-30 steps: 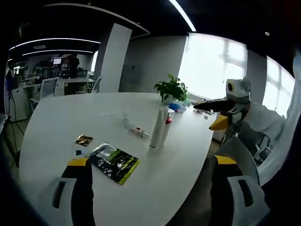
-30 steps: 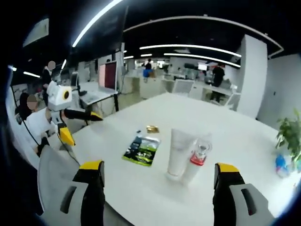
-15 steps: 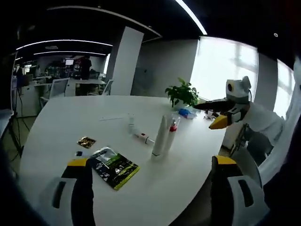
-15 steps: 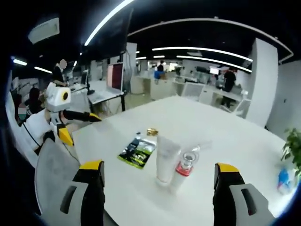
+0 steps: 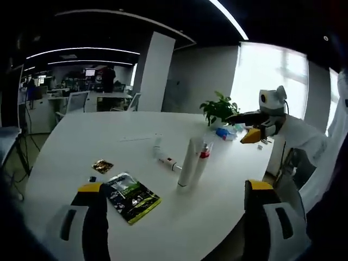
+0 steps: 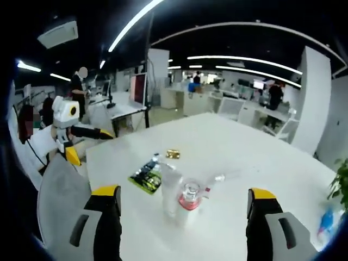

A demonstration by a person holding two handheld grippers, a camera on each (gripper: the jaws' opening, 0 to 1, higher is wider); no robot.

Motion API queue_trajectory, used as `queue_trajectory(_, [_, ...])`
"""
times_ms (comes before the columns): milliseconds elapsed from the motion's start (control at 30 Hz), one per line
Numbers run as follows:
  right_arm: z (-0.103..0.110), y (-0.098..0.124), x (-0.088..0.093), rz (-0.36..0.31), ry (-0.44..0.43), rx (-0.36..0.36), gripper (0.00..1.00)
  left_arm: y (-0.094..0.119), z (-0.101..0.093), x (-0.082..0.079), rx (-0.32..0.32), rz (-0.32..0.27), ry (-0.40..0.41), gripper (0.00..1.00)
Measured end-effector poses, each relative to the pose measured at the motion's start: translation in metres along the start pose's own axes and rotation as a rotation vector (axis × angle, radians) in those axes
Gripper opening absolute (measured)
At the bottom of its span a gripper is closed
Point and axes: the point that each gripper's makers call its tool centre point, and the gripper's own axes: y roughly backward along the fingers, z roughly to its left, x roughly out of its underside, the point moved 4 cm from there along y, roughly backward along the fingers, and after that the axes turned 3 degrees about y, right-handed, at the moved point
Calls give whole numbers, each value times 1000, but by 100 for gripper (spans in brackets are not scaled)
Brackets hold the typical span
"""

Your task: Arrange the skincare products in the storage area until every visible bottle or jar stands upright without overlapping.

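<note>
On the white round table point(image 5: 81, 136) a white tube point(image 5: 186, 167) stands upright, with a clear bottle with a red collar point(image 5: 202, 161) right beside it. A small white bottle with a red band point(image 5: 166, 161) lies on its side behind them. In the right gripper view the tube point(image 6: 169, 190) and the red-collared bottle point(image 6: 188, 204) stand close ahead. My left gripper point(image 5: 175, 186) and my right gripper point(image 6: 185, 191) are open and hold nothing. Over the table's edges hang the right gripper point(image 5: 253, 124) and the left gripper point(image 6: 76, 132).
A green sachet point(image 5: 132, 191), a gold sachet point(image 5: 102, 166) and a small dark item point(image 5: 92, 178) lie at the table's near side. A potted plant point(image 5: 218, 108) and a blue packet point(image 5: 223, 132) sit at the far edge. People and desks fill the office behind.
Both cameras have moved: the right gripper has come nearer to the tube and bottle, which sit lower and more central in its view. The things on the table have stayed put.
</note>
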Motion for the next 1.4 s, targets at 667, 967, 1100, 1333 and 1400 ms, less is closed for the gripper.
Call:
queue_trajectory(667, [-76,-84,-6,37,-158,-56,84,-6,8,2,-50,44,19,100])
queue_trajectory(967, [-88,-134,26,187,-188,-100,70,1,15,7,-85,42,33,100])
queue_trajectory(1100, [-91,-155,44,266,-191,-117,63,3,19,11,-95,47,44,100])
queue_trajectory(1333, [-86,-186,74,429,-229,-168,51,4,28,16,-127,57,60,100])
queue_trajectory(1400, [-86,-192,84,490,-201,-172,47,4,29,16,-130,58,62,100])
